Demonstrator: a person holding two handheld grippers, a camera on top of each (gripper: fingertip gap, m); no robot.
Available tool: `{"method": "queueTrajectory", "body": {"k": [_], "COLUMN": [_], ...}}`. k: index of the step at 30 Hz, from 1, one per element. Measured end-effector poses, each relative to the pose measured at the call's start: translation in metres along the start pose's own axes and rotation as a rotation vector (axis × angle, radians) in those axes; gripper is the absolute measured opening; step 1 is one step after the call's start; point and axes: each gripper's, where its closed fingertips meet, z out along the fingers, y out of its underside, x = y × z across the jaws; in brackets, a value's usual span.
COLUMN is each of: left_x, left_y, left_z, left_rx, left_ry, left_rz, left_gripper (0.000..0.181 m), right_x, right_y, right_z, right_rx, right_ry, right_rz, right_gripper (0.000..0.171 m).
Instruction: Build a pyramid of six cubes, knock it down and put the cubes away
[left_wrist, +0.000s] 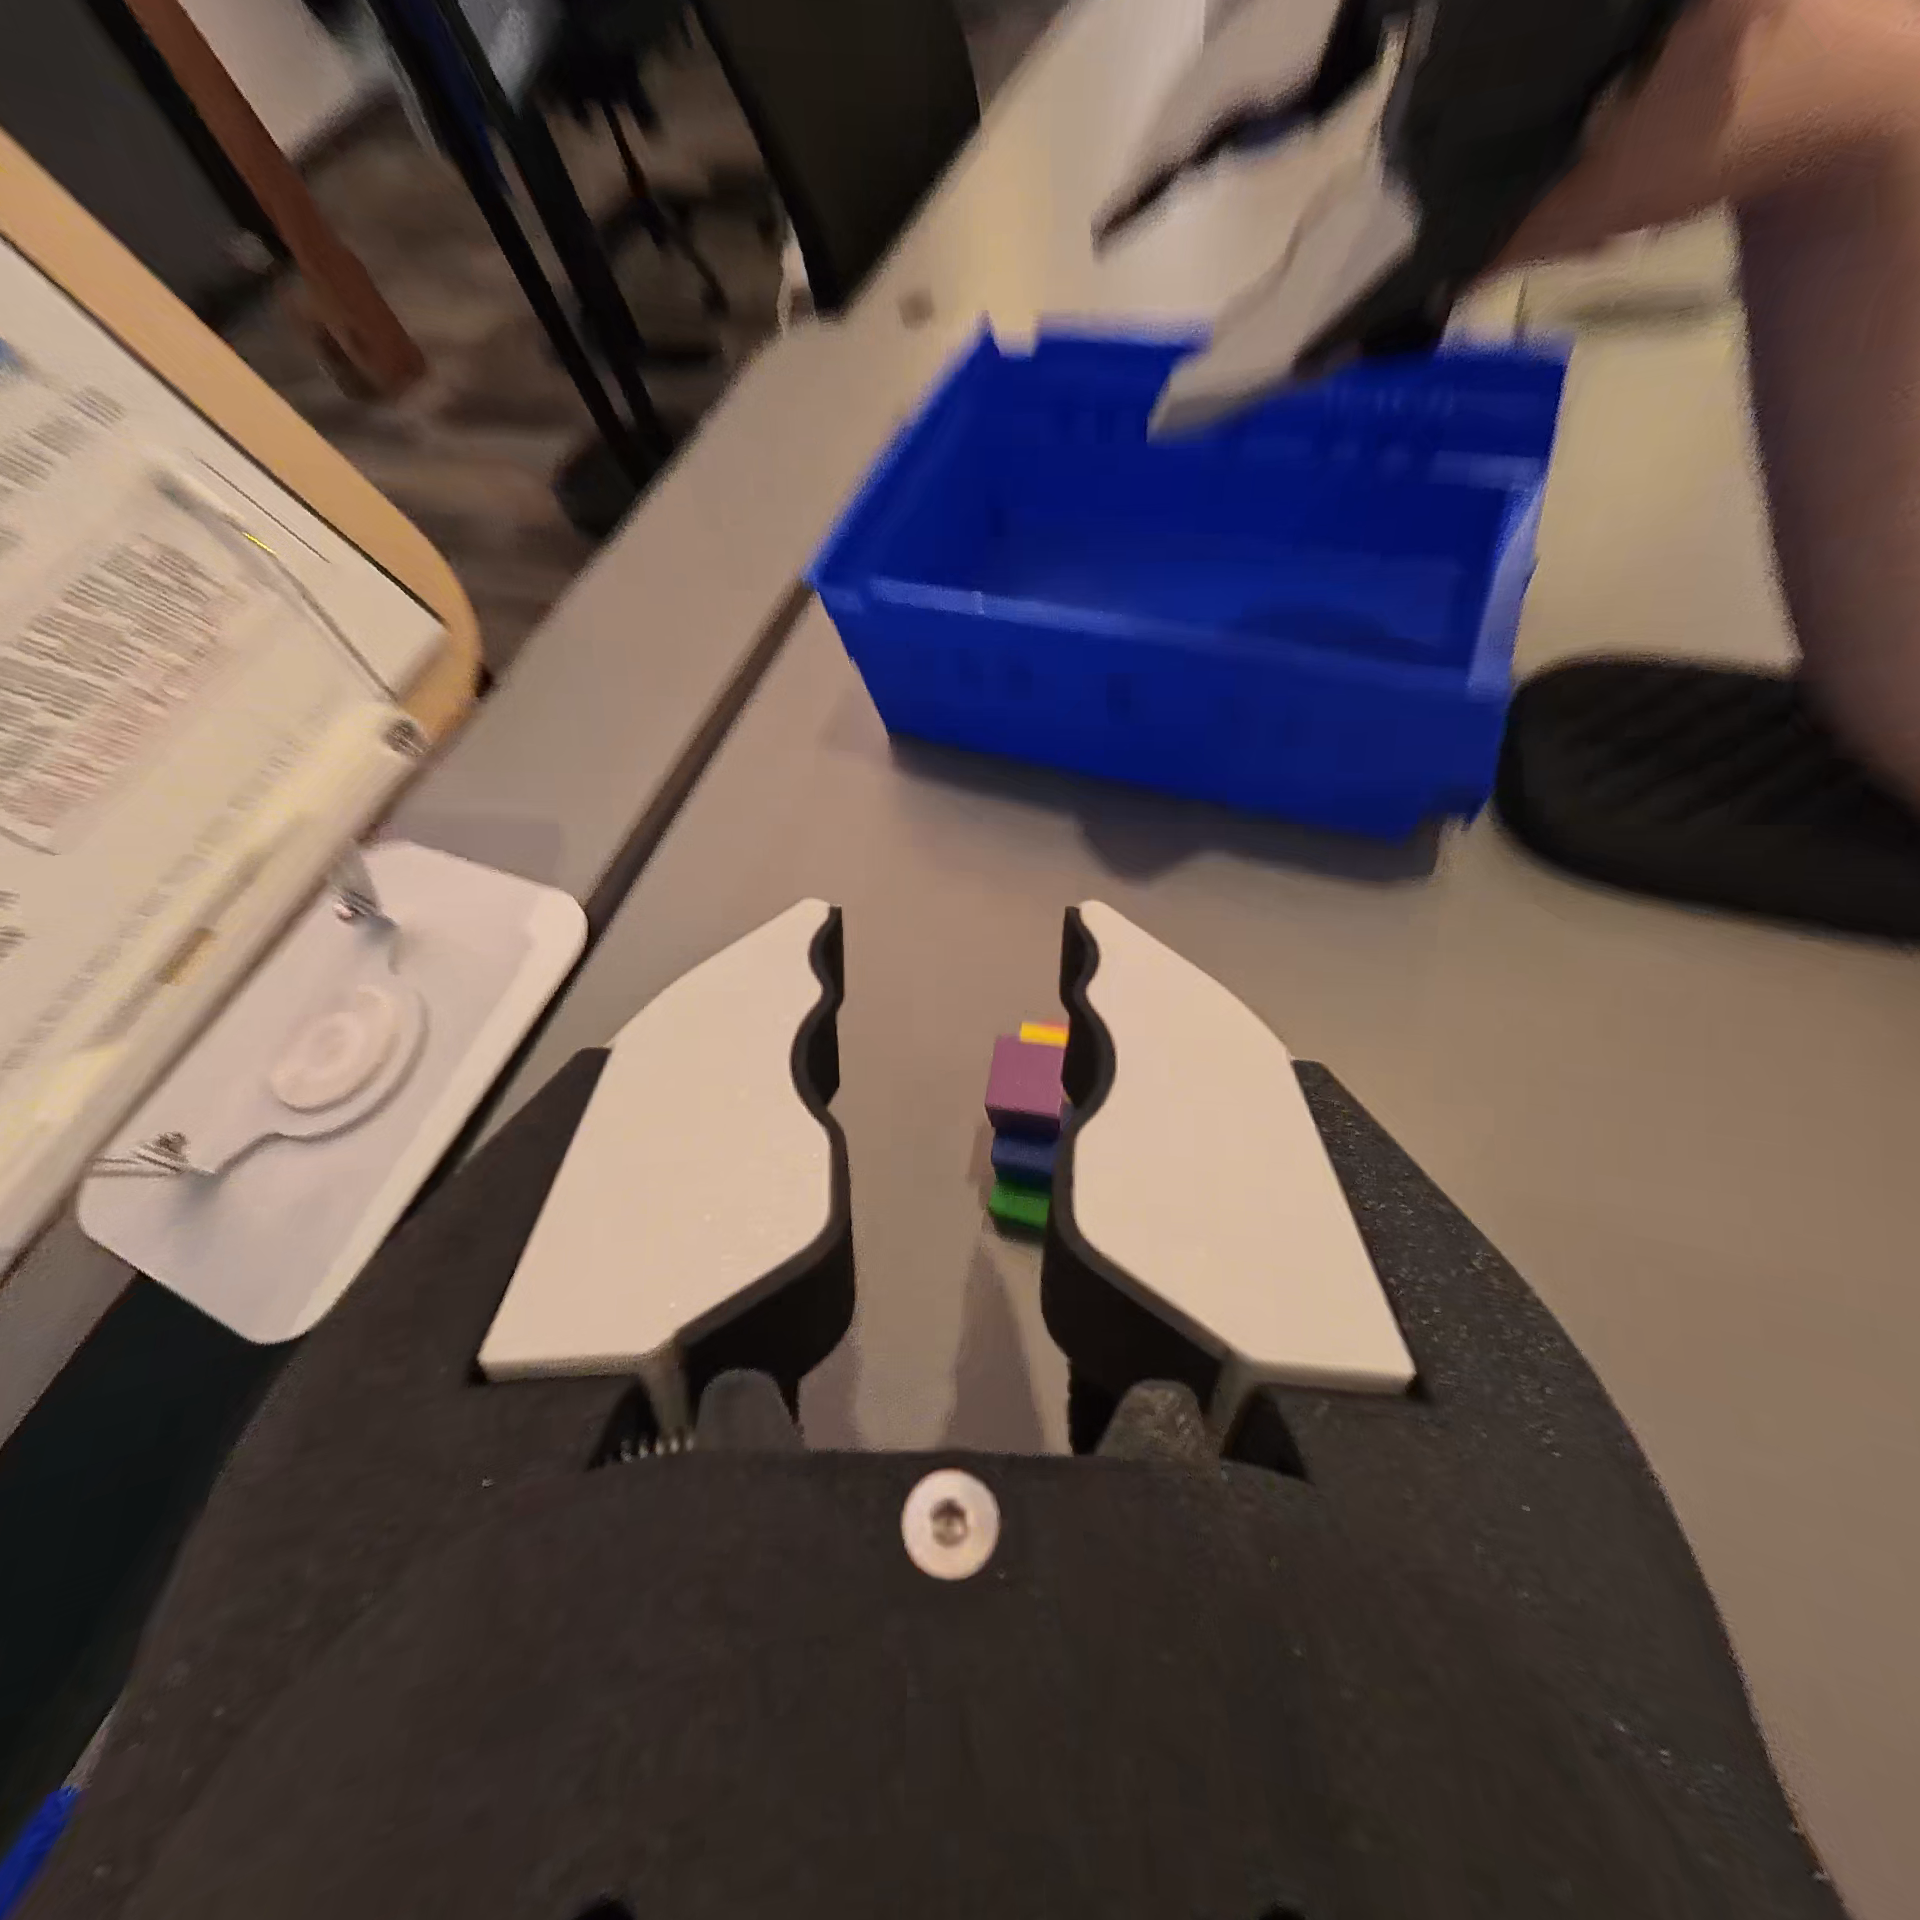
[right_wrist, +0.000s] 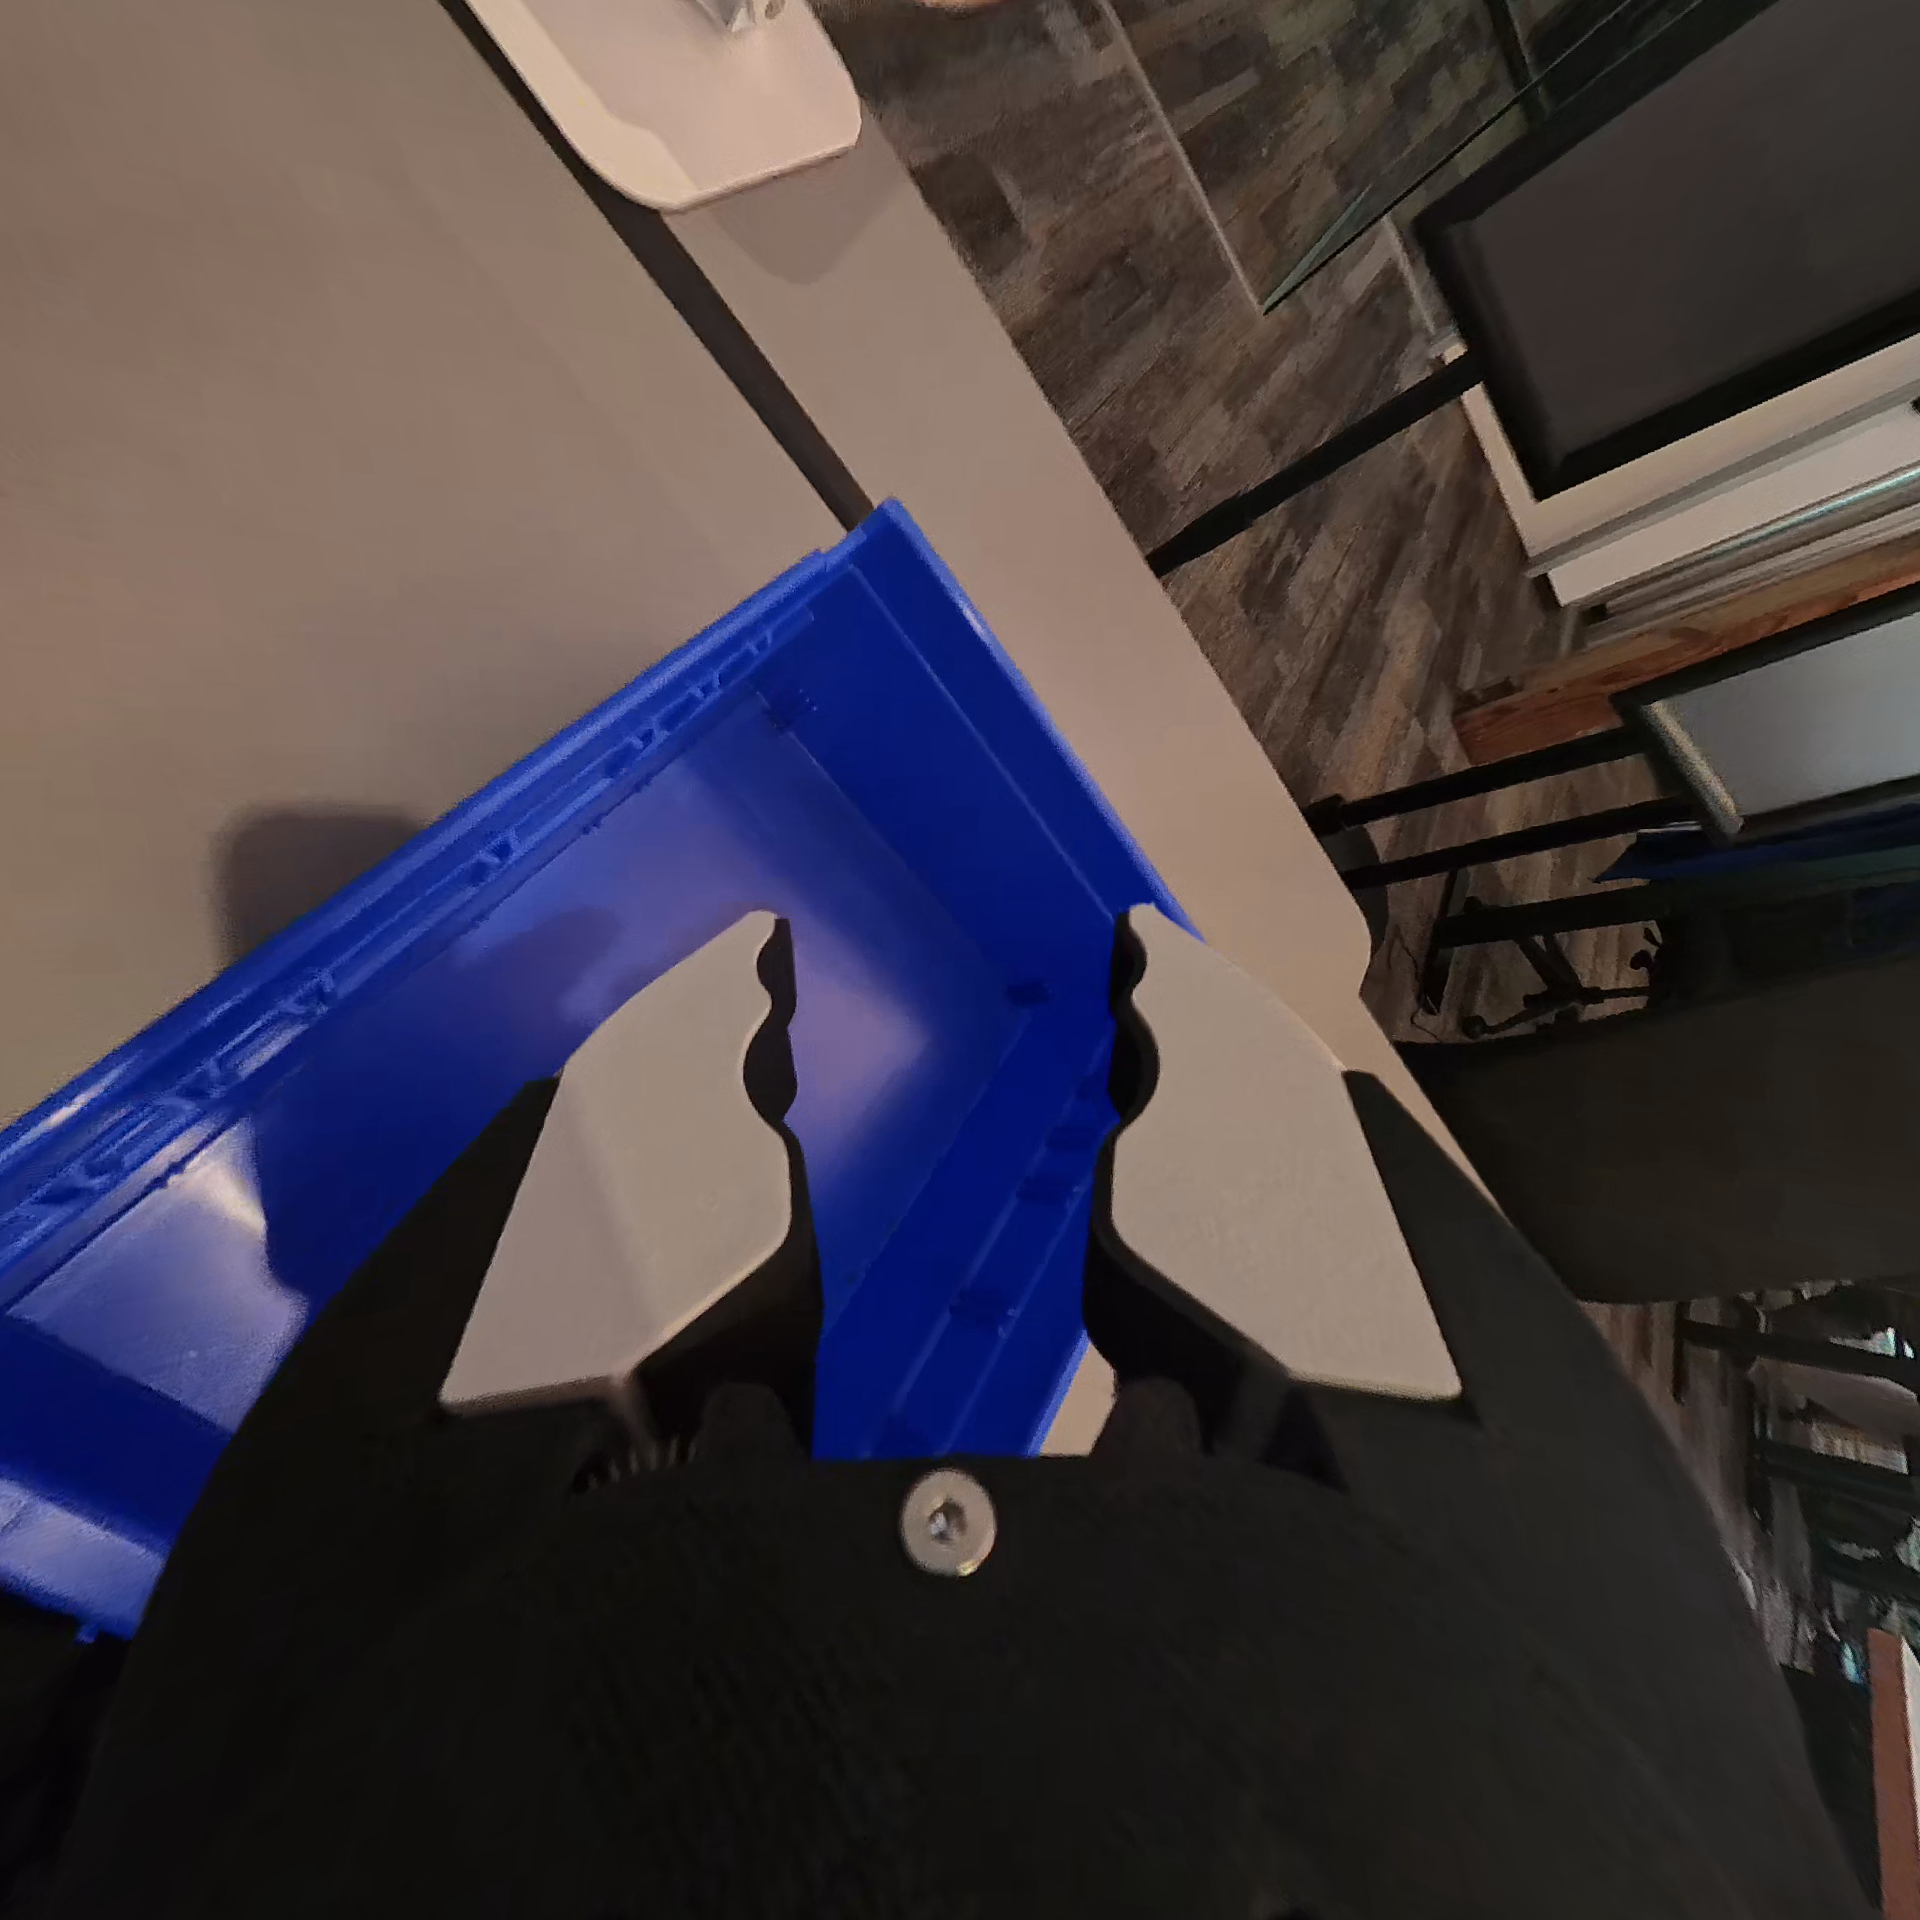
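At lower centre of the left wrist view we see the left gripper (left_wrist: 950, 914) held with jaws apart and empty above the grey tabletop (left_wrist: 1299, 1039) — a small cluster of cubes sits between its fingers: purple cube (left_wrist: 1023, 1075), blue cube (left_wrist: 1023, 1155), green cube (left_wrist: 1018, 1207), a yellow cube (left_wrist: 1044, 1032) edge behind. In the upper right, the right gripper (right_wrist: 951, 920), also spread wide and empty, hangs over the blue bin (left_wrist: 1195, 644) — no cubes visible in the parts of it we see.

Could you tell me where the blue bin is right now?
The blue bin sits on the grey table, ahead of the cubes in the left wrist view, directly under the open right gripper.
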Motion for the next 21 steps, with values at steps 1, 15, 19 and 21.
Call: {"method": "queueTrajectory", "body": {"k": [1, 15, 19, 21], "left_x": [-0.004, -0.056, -0.049, -0.047], "left_y": [-0.014, -0.036, -0.037, -0.038], "left_z": [-0.017, -0.215, -0.231, -0.236], "left_rx": [0.077, 0.428, 0.443, 0.444], "left_ry": [-0.018, -0.525, -0.533, -0.540], "left_rz": [-0.022, -0.007, 0.013, 0.024], "left_gripper": [0.039, 0.000, 0.000, 0.000], "right_x": [0.002, -0.150, -0.241, -0.272], "right_y": [-0.005, -0.164, -0.153, -0.133], "right_z": [-0.005, -0.096, -0.067, -0.038], "right_rx": [0.027, 0.571, 0.441, 0.312], "right_ry": [0.011, -0.364, -0.658, -0.702], "right_rz": [0.003, -0.211, -0.345, -0.426], "right_gripper": [0.059, 0.001, 0.001, 0.001]}}
